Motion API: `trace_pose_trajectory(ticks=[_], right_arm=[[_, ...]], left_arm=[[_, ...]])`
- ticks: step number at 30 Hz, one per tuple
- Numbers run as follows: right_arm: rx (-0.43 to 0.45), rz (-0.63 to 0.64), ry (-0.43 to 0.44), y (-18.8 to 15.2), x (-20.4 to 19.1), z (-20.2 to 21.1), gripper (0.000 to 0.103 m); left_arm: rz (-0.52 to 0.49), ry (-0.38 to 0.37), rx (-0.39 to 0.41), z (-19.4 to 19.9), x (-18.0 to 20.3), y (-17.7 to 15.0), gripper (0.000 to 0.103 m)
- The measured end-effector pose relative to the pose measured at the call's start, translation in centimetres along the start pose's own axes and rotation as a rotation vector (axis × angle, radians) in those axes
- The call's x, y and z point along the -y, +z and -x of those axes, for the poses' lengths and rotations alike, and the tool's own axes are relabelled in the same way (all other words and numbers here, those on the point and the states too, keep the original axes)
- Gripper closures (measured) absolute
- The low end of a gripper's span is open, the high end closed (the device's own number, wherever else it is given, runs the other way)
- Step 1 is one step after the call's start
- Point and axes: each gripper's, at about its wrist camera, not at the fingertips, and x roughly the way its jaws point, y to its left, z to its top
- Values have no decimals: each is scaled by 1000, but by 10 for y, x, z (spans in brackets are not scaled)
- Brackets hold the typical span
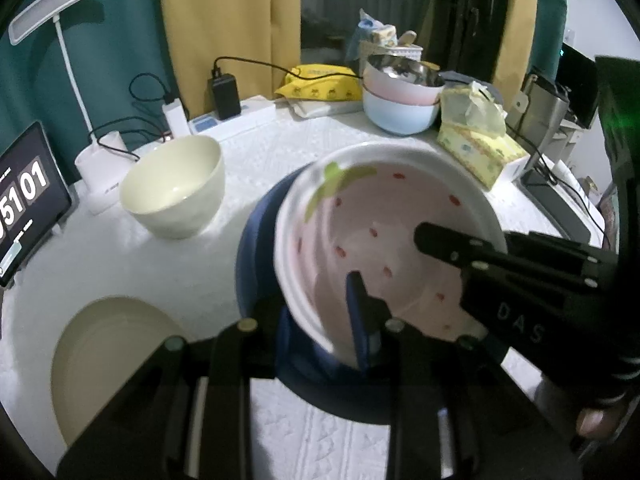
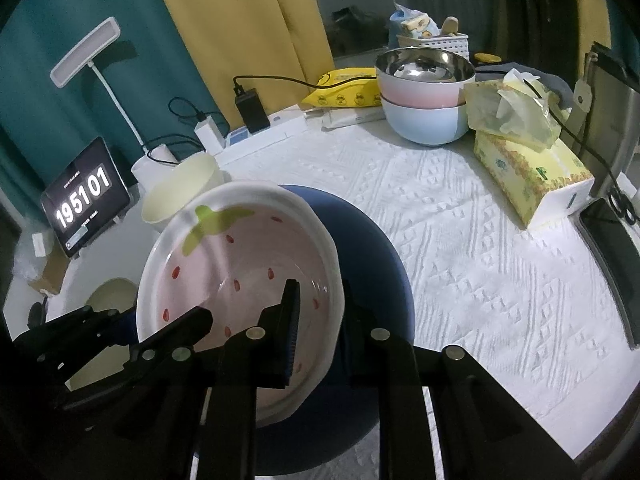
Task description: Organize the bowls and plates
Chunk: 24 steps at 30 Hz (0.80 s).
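Note:
A white strawberry-pattern plate (image 1: 384, 240) is held tilted above a dark blue plate (image 1: 256, 264) on the table. My left gripper (image 1: 320, 316) is shut on the strawberry plate's near rim. My right gripper (image 2: 320, 320) is shut on its right rim; one finger (image 2: 290, 320) lies inside the plate (image 2: 240, 264), over the blue plate (image 2: 372, 248). My right gripper's finger (image 1: 452, 240) also shows in the left wrist view. A cream bowl (image 1: 174, 186) stands at the left, and it shows in the right wrist view (image 2: 180, 192). A cream plate (image 1: 108, 356) lies at the near left.
Stacked pink and blue bowls with a steel bowl on top (image 2: 424, 92) stand at the back. A tissue box (image 2: 528, 164), a yellow wipes pack (image 2: 344, 88), a power strip with chargers (image 2: 264, 128), a desk lamp (image 2: 86, 52) and a clock tablet (image 2: 84, 196) ring the white tablecloth (image 2: 480, 264).

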Motion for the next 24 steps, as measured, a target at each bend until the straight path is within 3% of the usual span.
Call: trace_pose_trajectory(ticks=[6,11,13,24], right_arm=[[-3,43,-21,1,-7,-1,73],[19,47,-19,5,-6,4,60],[37,59,-23,7,-7,7,49],[80,48,-38,14,-8,24,47]], left_arm=[[2,-1,-5,1,0,-2,75],[7,12,12,8,-3,-2,75],[11,20,25,10,-4,-1,74],[29,17,43,21,-13,1,74]])
